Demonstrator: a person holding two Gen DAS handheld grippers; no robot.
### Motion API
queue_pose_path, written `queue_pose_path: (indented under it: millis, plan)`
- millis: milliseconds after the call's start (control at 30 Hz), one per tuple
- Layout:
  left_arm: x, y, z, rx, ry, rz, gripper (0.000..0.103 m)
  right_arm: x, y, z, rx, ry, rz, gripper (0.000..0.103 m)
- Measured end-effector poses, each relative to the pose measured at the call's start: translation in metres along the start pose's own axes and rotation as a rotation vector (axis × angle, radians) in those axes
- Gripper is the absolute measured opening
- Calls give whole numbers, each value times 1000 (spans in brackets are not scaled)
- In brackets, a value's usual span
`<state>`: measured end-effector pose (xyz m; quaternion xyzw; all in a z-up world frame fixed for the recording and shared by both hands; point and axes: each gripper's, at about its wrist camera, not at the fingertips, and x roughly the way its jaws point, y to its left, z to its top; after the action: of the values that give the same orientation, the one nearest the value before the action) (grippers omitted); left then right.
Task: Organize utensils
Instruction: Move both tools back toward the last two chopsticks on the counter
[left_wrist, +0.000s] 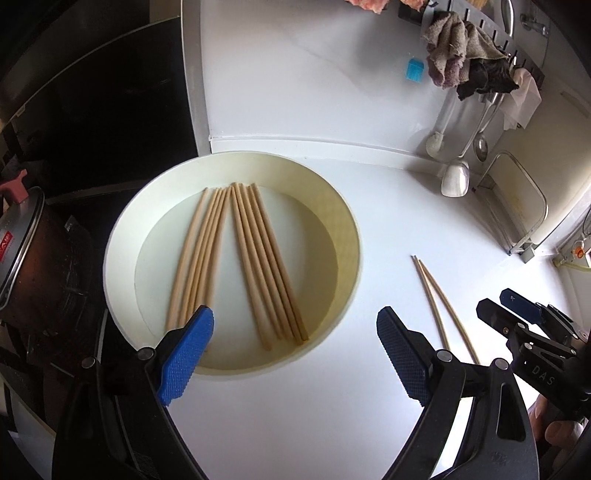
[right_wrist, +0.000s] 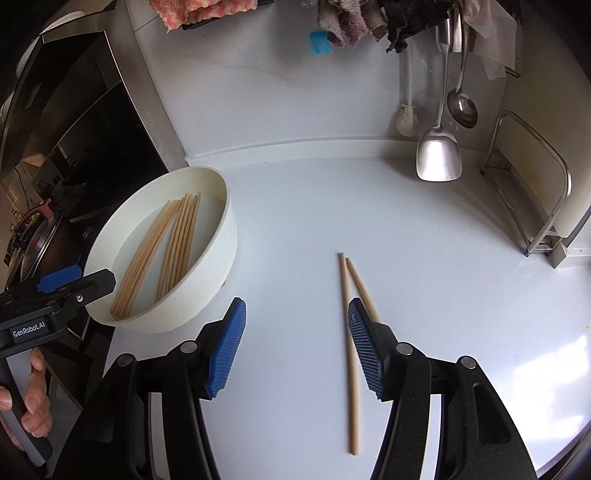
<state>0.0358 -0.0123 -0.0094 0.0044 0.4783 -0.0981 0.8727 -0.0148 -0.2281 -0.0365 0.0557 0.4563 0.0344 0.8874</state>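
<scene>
Ten pale wooden chopsticks (left_wrist: 236, 258) lie in the round white bowl (left_wrist: 122, 236); two more (right_wrist: 349, 332) rest on the white tabletop (right_wrist: 443, 295), partly hidden behind the released right claw (right_wrist: 295, 350). The left claw (left_wrist: 295, 350) gapes empty.

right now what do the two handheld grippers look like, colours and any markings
Both are black plastic with round silver pivot pins and two fingers faced with ribbed blue pads. The left gripper shows white "GenRobot.AI" lettering on its body in the right wrist view, above a pale grey handle with a dark end. The right gripper carries "DAS" lettering, seen in the left wrist view. No cables or sleeves show.
</scene>
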Motion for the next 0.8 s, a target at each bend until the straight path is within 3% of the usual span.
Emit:
queue_pose_path:
  millis: [367, 800]
  plan:
    - [11, -58, -23, 16, 32, -8, 88, -6, -65, -25, 9, -7, -42, 56]
    - [41, -103, -55, 10, 20, -25, 88, 35, -85, -57, -60, 16, -47, 57]
